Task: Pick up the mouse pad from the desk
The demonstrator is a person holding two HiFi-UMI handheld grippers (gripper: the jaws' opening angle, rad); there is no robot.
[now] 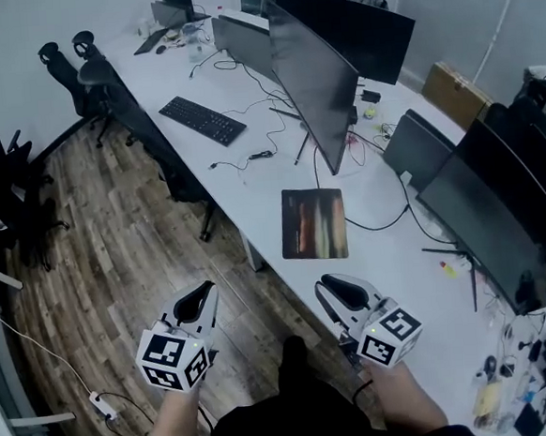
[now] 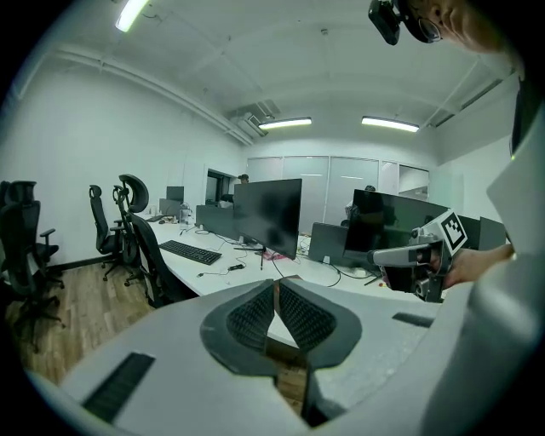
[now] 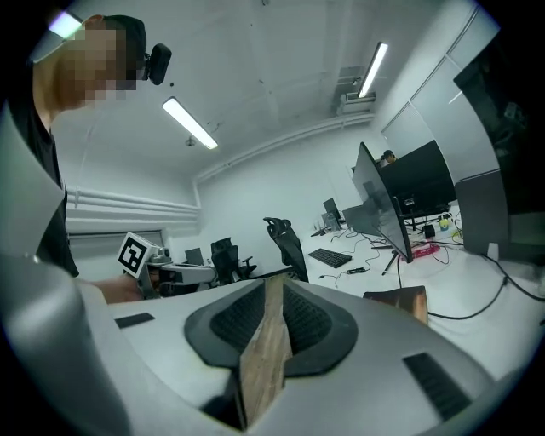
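**Mouse pad lay flat on the desk, both grippers empty**

The only print that could be made out was the black-and-white square markers on the cube of each gripper. Labels on the small things at the far right of the desk were too small to read.

The mouse pad was a dark rectangle with vertical streaks of red, orange and pale grey. It lay flat on the white desk, just in front of the foot of the curved monitor. A black cable ran just beside its right edge. A keyboard lay further along the desk.

The left gripper was over the wooden floor. Its jaws were almost together, with only a thin slit and nothing in it. The right gripper was at the desk edge, apart from the pad. Its jaws stood slightly apart, and only the floor showed through the gap.

The head view gave the whole face of the pad. The right gripper view showed it only as a brownish corner. The left gripper view showed the ceiling lamps and the right gripper from the side.
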